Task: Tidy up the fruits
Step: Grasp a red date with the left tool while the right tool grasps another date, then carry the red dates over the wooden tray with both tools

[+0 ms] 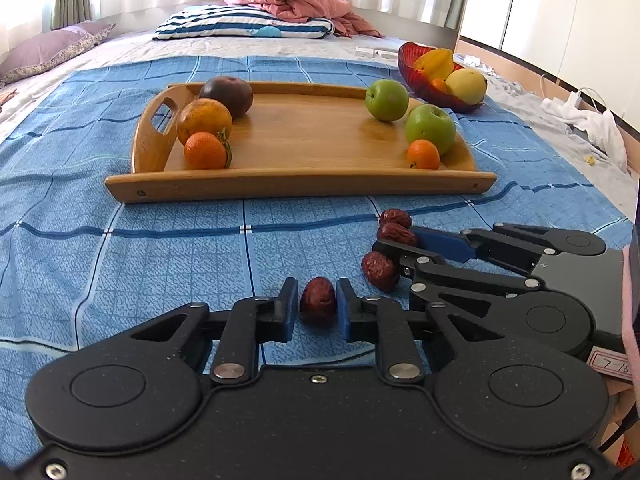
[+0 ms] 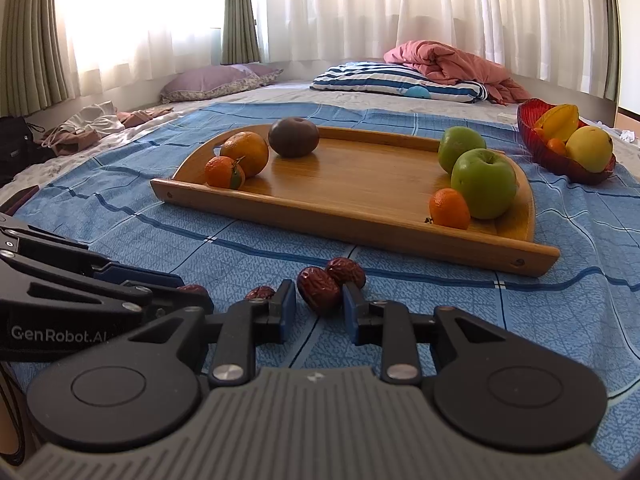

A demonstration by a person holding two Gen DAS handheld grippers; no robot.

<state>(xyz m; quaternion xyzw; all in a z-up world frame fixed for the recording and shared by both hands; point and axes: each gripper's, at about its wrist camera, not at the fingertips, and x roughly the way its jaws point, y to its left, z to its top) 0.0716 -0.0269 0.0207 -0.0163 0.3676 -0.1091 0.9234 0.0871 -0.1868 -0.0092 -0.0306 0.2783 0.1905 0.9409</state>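
fruit sorting on a bed, with a blue checked sheet (image 1: 120,260) underneath. left gripper (image 1: 318,294) low at the sheet, closed on a first red date (image 1: 318,304), both pads pressing its sides; date at the cloth or barely off it, cannot tell which. right gripper (image 2: 319,304) just beside it on the right, likewise closed, pinching a second red date (image 2: 319,289) between its blue pads. touching that one on the far side, a third red date (image 2: 346,271), loose on the sheet. between the two grippers, a fourth red date (image 2: 260,293), half hidden behind the right gripper's left finger, outside either grip. beyond all four dates, a wooden tray (image 1: 300,190) lying crosswise on the sheet, near them but apart. at the tray's left end, a dark brown round fruit (image 1: 227,95), an orange (image 1: 204,120) touching it, and a leafy mandarin (image 1: 206,151) against the orange. at the right end, a far green apple (image 1: 387,100), a near green apple (image 1: 430,128) just beside it, and a small mandarin (image 1: 423,155) touching the near one. past the tray's far right corner, a red glass bowl (image 1: 416,76) holding a star fruit (image 1: 436,62) and a yellow fruit (image 1: 468,86), kind unclear. at the far end of the bed, a striped pillow (image 1: 240,24) with a pink quilt (image 1: 296,2) heaped on it.
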